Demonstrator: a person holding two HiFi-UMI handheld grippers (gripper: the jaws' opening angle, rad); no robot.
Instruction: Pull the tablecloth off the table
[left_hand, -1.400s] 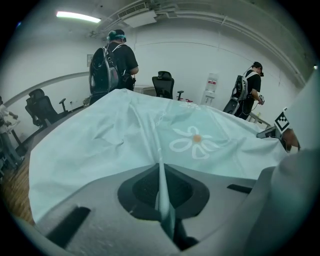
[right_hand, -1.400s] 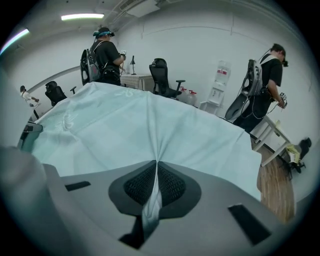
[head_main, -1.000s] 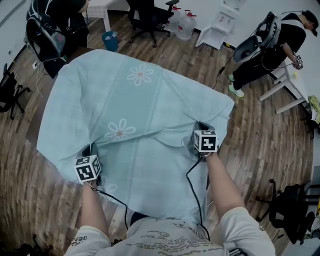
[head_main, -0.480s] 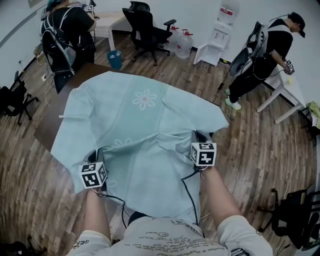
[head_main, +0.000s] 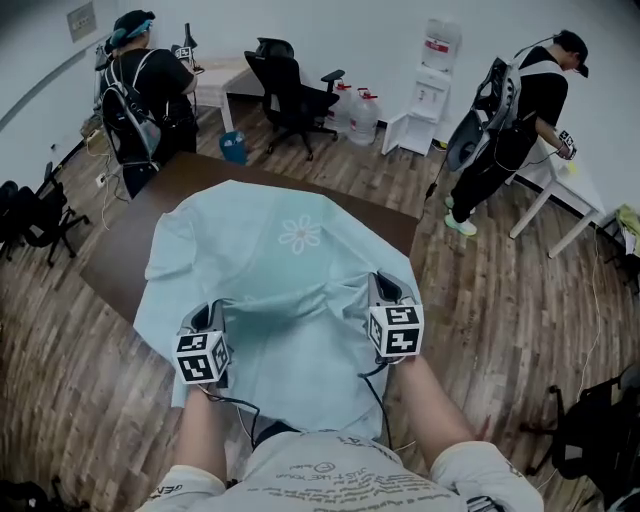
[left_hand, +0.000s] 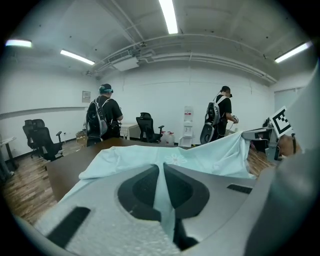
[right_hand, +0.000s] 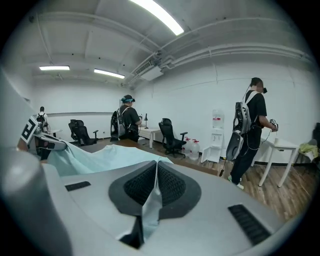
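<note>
Looking down from the head view, the tips of the left tool (head_main: 208, 322) and the right tool (head_main: 386, 292) are hard to make out, since each marker cube and a raised fold of fabric cover them. The pale blue tablecloth (head_main: 290, 255) lies over the middle and near part of the dark counter (head_main: 120, 250), puckered between the two tools, with bare wood showing at the left and along the far edge. Its near hem hangs down off the counter and is cut off by the person's shirt (head_main: 330, 480), which also hides the counter's near edge. The views along the jaws settle what the head view cannot: the left tool's dark pads (left_hand: 142, 187) are pressed together on a thin ridge of the tablecloth, and the right tool's pads (right_hand: 172, 185) are likewise clamped on a pleat of it. From the left tool the cloth can be seen rising to the right toward the other tool's cube (left_hand: 281, 122), a slope that looks flat from above. Only the head view shows the flower print (head_main: 300, 236) clearly. Far off, a person with a backpack (head_main: 150, 95) stands at the left and another (head_main: 520, 110) at the right, near an office chair (head_main: 285, 85).
</note>
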